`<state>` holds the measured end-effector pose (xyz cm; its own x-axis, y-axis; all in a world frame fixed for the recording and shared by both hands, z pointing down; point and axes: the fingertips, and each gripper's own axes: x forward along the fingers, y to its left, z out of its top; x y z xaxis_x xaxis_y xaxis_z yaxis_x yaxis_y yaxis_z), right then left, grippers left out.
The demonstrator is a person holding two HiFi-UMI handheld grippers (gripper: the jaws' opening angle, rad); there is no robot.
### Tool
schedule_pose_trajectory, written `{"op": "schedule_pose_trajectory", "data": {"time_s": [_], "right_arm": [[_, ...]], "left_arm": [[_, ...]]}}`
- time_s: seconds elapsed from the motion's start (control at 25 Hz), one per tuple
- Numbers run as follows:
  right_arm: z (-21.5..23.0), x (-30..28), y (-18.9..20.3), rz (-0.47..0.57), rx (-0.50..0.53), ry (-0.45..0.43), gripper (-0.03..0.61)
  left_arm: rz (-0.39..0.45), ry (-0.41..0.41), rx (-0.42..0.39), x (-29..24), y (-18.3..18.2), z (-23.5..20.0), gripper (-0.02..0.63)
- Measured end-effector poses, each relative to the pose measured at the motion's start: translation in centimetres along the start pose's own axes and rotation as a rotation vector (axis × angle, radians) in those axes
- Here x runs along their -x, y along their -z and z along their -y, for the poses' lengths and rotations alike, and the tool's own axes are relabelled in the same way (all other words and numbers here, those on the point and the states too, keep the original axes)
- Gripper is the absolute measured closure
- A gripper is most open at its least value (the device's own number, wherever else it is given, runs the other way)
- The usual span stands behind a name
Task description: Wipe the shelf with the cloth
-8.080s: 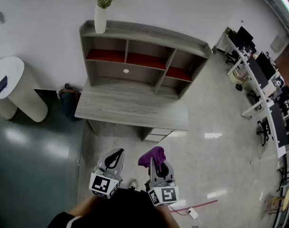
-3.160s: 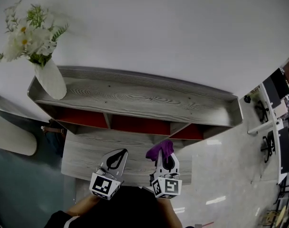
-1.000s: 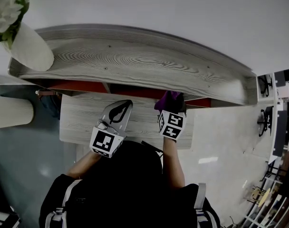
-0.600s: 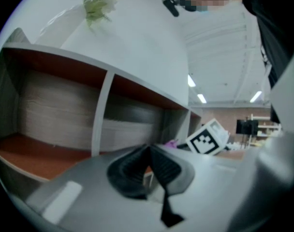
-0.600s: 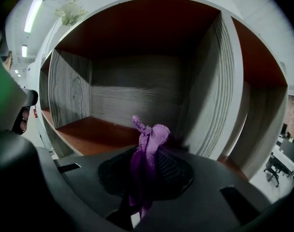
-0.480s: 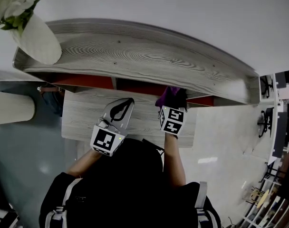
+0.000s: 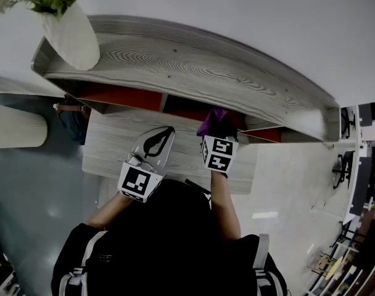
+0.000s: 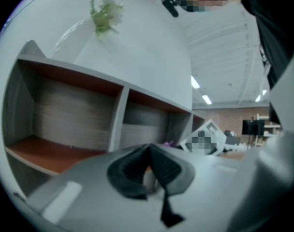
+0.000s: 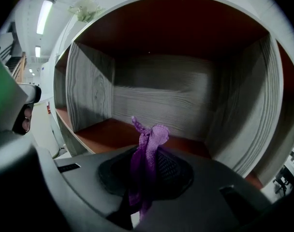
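Note:
The grey wooden shelf unit (image 7: 193,66) has red-floored compartments under its top board. My right gripper (image 7: 217,127) is shut on a purple cloth (image 7: 212,121) at the mouth of the middle compartment. In the right gripper view the cloth (image 9: 148,151) sticks up from the closed jaws, just in front of the compartment's red floor (image 9: 118,132). My left gripper (image 7: 155,142) hovers over the desk surface (image 7: 113,147), shut and empty. The left gripper view shows the left compartments (image 8: 65,124) ahead.
A white vase (image 7: 70,32) with flowers stands on the left end of the shelf top. A white round object (image 7: 15,131) sits on the floor to the left. Office desks and chairs (image 7: 360,165) lie far right.
My head view has shifted slightly right. The right gripper with the cloth has pushed a little further toward the middle compartment. The left gripper has barely moved.

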<state>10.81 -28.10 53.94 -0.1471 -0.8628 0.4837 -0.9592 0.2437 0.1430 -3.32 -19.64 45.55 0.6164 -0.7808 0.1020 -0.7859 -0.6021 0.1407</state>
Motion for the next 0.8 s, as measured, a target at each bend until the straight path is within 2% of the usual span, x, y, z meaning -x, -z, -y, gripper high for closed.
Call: {"op": "schedule_pose_trajectory", "data": {"time_s": [0.8], "right_arm": [[-13.0,-1.8,-3.1,0.051,0.135,-0.246,0.529]], "left_arm": [[0.021,-0.163,0.019,6.7,0.1,-3.5,0.611]]}}
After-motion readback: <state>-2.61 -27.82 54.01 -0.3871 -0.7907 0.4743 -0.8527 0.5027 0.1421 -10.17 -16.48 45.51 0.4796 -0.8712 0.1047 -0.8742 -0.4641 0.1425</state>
